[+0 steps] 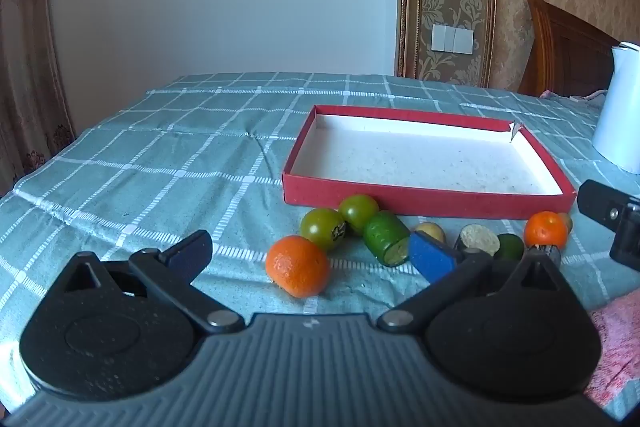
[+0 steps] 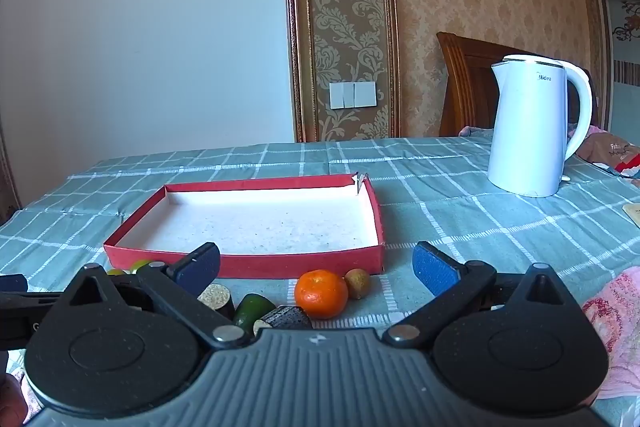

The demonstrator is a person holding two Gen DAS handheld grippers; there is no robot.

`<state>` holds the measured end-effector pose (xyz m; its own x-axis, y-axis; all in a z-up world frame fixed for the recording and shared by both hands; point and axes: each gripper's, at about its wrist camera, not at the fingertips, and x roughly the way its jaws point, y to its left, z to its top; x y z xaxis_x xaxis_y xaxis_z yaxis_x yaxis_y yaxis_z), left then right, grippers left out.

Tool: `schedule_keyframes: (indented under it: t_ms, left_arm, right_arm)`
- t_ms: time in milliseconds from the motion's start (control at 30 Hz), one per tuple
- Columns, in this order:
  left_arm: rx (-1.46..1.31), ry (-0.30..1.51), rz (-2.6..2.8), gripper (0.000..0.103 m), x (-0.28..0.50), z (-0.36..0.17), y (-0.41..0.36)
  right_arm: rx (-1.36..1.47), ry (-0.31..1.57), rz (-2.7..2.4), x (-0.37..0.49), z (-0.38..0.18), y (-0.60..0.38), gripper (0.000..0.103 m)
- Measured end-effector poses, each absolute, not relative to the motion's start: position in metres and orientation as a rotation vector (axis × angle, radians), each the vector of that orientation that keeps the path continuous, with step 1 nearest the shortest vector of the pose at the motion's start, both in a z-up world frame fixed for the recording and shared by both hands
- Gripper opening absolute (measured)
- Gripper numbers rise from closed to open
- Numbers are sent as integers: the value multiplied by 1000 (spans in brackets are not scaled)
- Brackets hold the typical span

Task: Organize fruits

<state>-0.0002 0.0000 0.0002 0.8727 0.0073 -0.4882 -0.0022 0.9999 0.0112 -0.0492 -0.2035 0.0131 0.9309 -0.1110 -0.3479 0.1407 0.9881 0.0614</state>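
A shallow red box [image 1: 424,201] with a white inside stands empty on the checked cloth; it also shows in the right wrist view [image 2: 248,261]. Fruits lie in a row before its near wall: an orange [image 1: 298,265], two green tomatoes [image 1: 322,227], a cut green piece [image 1: 386,237], a second orange [image 1: 546,229] and small brown and dark pieces. My left gripper [image 1: 310,257] is open, its fingers either side of the near orange. My right gripper [image 2: 316,267] is open above the second orange [image 2: 321,293] and a small brown fruit [image 2: 357,283].
A white electric kettle [image 2: 532,127] stands at the back right of the table. A pink towel [image 2: 616,323] lies at the near right edge. A wooden chair back [image 2: 464,87] is behind the table. The right gripper shows at the right in the left wrist view [image 1: 612,219].
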Motion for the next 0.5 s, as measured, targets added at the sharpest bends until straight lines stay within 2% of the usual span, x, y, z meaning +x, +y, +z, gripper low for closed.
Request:
schedule_keyframes:
  t_ms: [500]
  left_arm:
    - [22, 511, 3, 103, 0, -1, -2]
  right_arm:
    - [74, 367, -127, -48, 12, -203, 103]
